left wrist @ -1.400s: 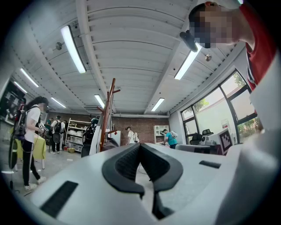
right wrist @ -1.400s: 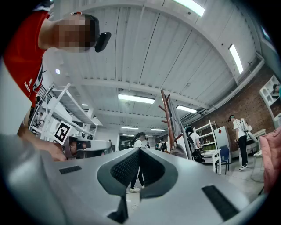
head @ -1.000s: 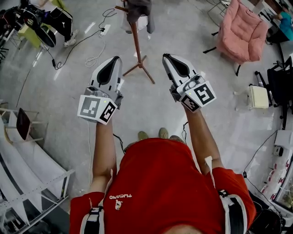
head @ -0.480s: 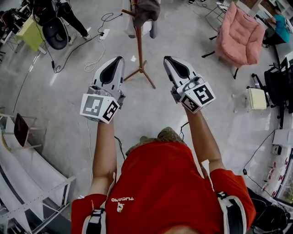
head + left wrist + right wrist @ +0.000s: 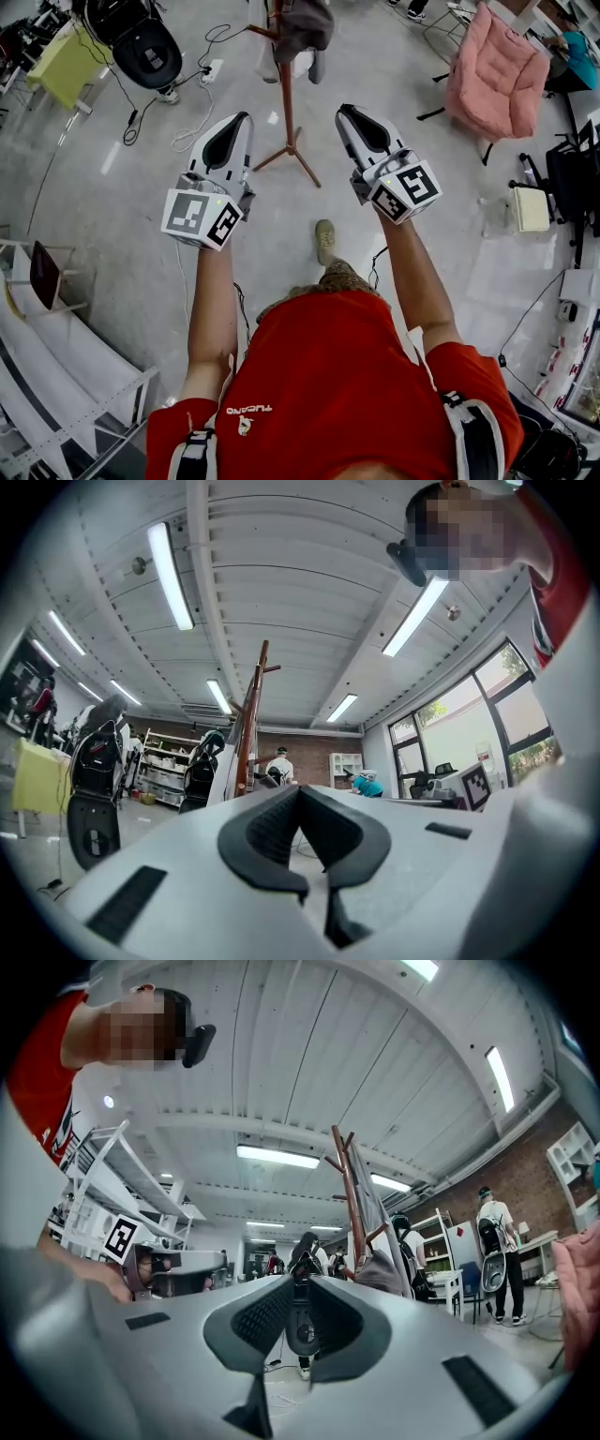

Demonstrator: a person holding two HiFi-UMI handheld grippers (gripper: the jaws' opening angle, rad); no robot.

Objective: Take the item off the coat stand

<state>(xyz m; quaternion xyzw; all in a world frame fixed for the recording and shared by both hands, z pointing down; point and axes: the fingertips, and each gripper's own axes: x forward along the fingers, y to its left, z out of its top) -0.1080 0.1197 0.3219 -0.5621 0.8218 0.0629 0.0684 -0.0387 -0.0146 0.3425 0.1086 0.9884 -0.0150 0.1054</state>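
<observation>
Two grippers reach forward over the floor [image 5: 112, 234], both pointing toward the coat stand [image 5: 286, 94] just ahead. A grey garment [image 5: 305, 23] hangs on the stand (up near its top). The left gripper [image 5: 241, 117] has its jaws closed tip to tip and empty. The right gripper [image 5: 345, 111] has its jaws opening, a narrow gap with nothing between them.

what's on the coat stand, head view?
A grey garment hangs on the coat stand, draped over its upper pole, with a pale item partly behind it. The garment hides whatever peg holds it, and the frame edge cuts off the stand's top.
</observation>
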